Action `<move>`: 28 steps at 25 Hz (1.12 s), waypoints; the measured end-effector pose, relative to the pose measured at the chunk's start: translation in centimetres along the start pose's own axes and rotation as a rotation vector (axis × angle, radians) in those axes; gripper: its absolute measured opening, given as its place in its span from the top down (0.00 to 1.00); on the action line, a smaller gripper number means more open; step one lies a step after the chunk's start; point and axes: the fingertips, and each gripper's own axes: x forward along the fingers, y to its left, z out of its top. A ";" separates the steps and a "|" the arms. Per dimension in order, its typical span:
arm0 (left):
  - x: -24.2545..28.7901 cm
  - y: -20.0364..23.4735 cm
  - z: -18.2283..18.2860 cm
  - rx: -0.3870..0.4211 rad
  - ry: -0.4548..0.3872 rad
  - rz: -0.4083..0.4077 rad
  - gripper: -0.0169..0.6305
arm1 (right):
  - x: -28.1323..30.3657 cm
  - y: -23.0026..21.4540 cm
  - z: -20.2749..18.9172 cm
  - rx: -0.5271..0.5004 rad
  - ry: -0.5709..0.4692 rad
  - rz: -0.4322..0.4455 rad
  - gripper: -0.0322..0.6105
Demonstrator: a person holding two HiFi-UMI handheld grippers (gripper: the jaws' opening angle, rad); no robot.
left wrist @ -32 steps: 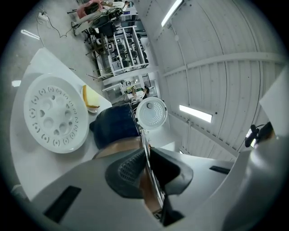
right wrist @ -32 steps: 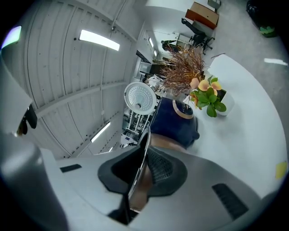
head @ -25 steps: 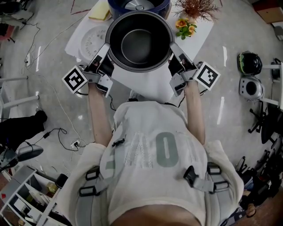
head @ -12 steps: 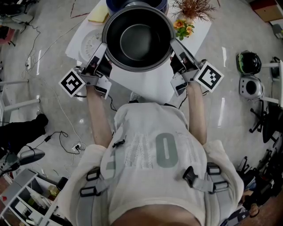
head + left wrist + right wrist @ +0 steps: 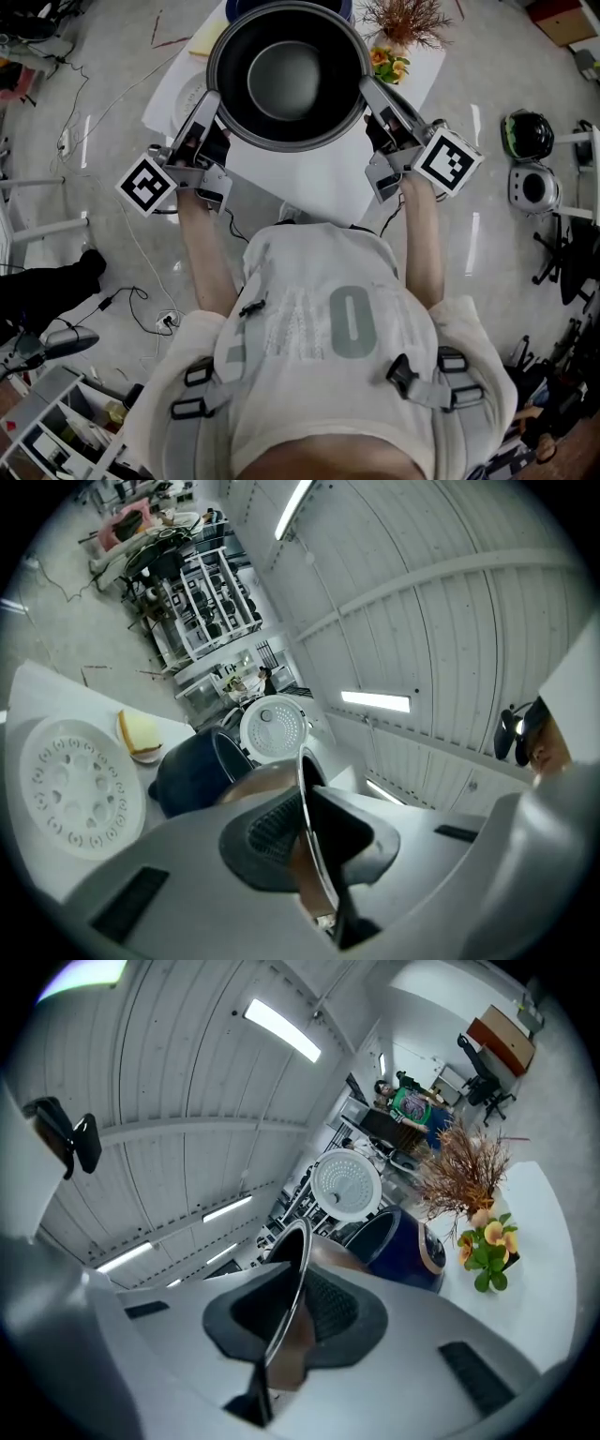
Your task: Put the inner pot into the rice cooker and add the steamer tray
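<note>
The dark round inner pot hangs in the air, held by its rim on both sides. My left gripper is shut on the pot's left rim, my right gripper is shut on its right rim. The dark blue rice cooker stands beyond and below the pot with its white lid open upright; in the head view the pot hides nearly all of it. The white perforated steamer tray lies flat on the white table, left of the cooker.
A yellow block on a small dish lies behind the tray. A pot of orange flowers and dried brown branches stand to the cooker's right. Cables trail on the floor at my left. A helmet lies on the floor, right.
Both grippers have lifted the pot higher and carried it farther forward, so it now covers the cooker in the head view. The table and tray sit lower in the gripper views.
</note>
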 end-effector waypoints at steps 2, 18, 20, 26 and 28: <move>0.4 -0.6 0.3 0.056 0.007 0.010 0.91 | 0.3 0.3 0.8 -0.059 -0.010 -0.020 0.89; 5.9 -4.8 8.0 0.293 0.051 -0.048 0.91 | 5.3 2.7 8.4 -0.286 -0.051 -0.030 0.87; 7.0 -4.6 8.7 0.305 0.062 -0.042 0.91 | 6.1 2.3 9.4 -0.290 -0.049 -0.033 0.87; 11.9 -3.0 11.4 0.406 0.102 0.014 0.91 | 9.9 0.0 12.8 -0.310 -0.021 -0.086 0.86; 13.4 -2.2 12.1 0.425 0.120 0.025 0.91 | 11.1 -0.9 13.6 -0.318 -0.009 -0.102 0.86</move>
